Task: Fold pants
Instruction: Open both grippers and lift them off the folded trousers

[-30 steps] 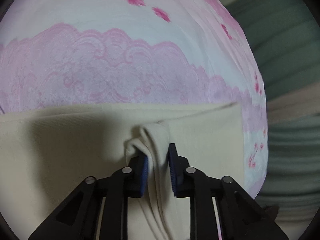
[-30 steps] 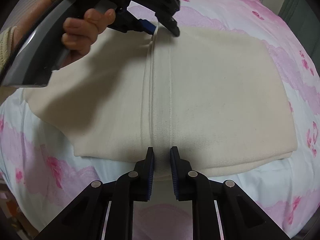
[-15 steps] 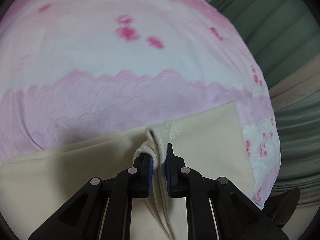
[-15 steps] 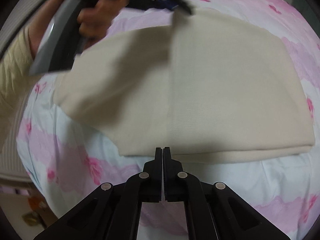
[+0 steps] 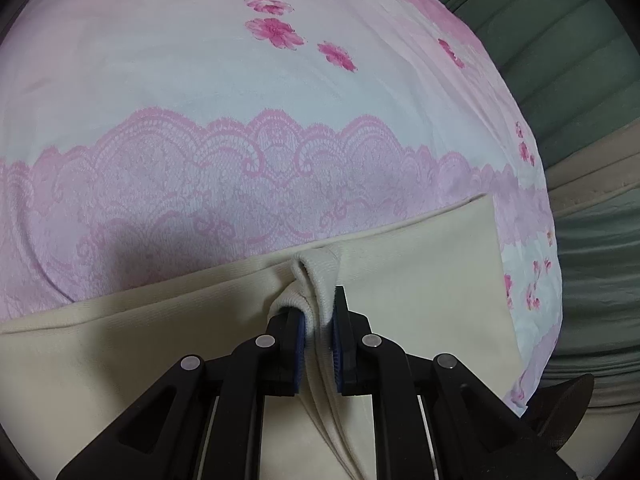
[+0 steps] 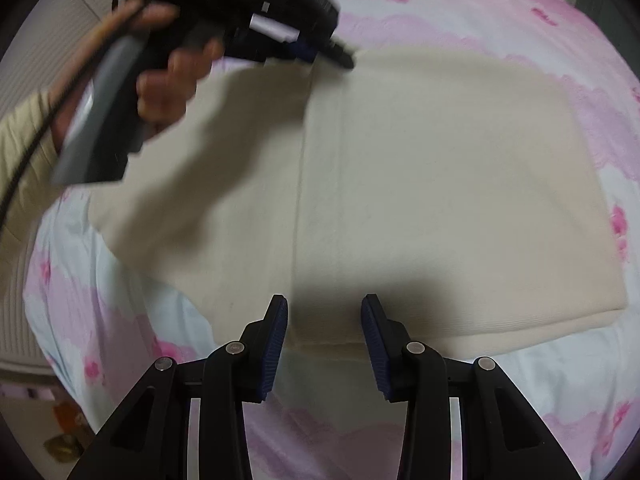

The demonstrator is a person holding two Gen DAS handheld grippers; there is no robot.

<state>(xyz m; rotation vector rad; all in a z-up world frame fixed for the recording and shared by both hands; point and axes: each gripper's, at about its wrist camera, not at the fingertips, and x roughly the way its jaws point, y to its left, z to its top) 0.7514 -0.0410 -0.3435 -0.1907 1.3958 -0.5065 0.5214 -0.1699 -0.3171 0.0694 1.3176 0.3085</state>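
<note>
The cream pants (image 6: 420, 184) lie folded flat on a pink and white flowered bedsheet (image 6: 520, 380). My left gripper (image 5: 318, 320) is shut on a pinched ridge at the far edge of the pants (image 5: 420, 300). It also shows at the top of the right wrist view (image 6: 320, 50), held by a hand. My right gripper (image 6: 324, 324) is open and empty, just above the near edge of the pants, fingers astride the middle seam.
The bedsheet (image 5: 240, 100) spreads beyond the pants, with a lace pattern band. Green and beige bedding (image 5: 592, 200) lies past the bed's right edge. The bed's edge and a floor (image 6: 28, 420) show at lower left in the right wrist view.
My right gripper was shut at the near edge of the pants and has now opened wide. My left gripper has stayed shut on the far edge and shifted a little.
</note>
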